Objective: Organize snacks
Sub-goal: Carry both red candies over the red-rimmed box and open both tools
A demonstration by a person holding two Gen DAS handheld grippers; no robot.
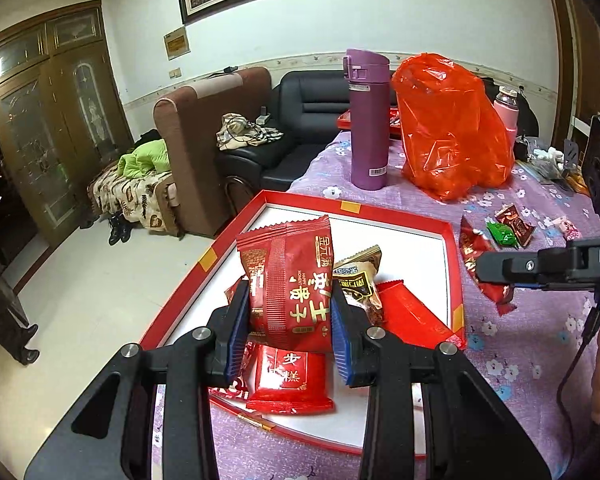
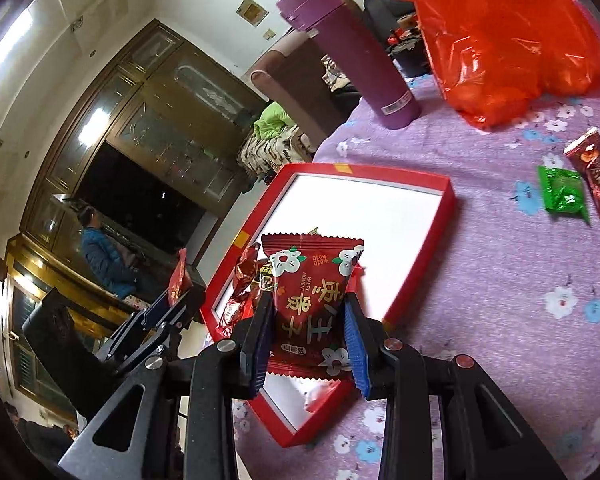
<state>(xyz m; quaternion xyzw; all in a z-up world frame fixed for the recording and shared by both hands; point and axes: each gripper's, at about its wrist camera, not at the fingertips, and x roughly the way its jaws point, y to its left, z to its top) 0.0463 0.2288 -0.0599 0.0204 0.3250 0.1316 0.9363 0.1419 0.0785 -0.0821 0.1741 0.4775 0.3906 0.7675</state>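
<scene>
Left wrist view: left gripper (image 1: 290, 316) has its jaws clenched on a red snack packet (image 1: 290, 280), held upright above the red tray (image 1: 454, 276). Tray sits on the surface under a purple floral cloth (image 1: 520, 340) and already holds more packets: a flat red one (image 1: 288, 380) just below the jaws, a brown one (image 1: 360, 280) to the right. Purple flask (image 1: 368, 120) and orange plastic bag (image 1: 452, 128) stand behind the tray. Right gripper's finger (image 1: 540, 266) enters from the right edge, just off the tray.

Right wrist view: right gripper (image 2: 308, 324) grips a red packet with white flowers (image 2: 314, 300), jaws clamped on its sides, over the tray's near corner. Green candy (image 2: 562, 194) and dark red candy (image 2: 594, 174) lie loose on the cloth, well apart from the tray.
</scene>
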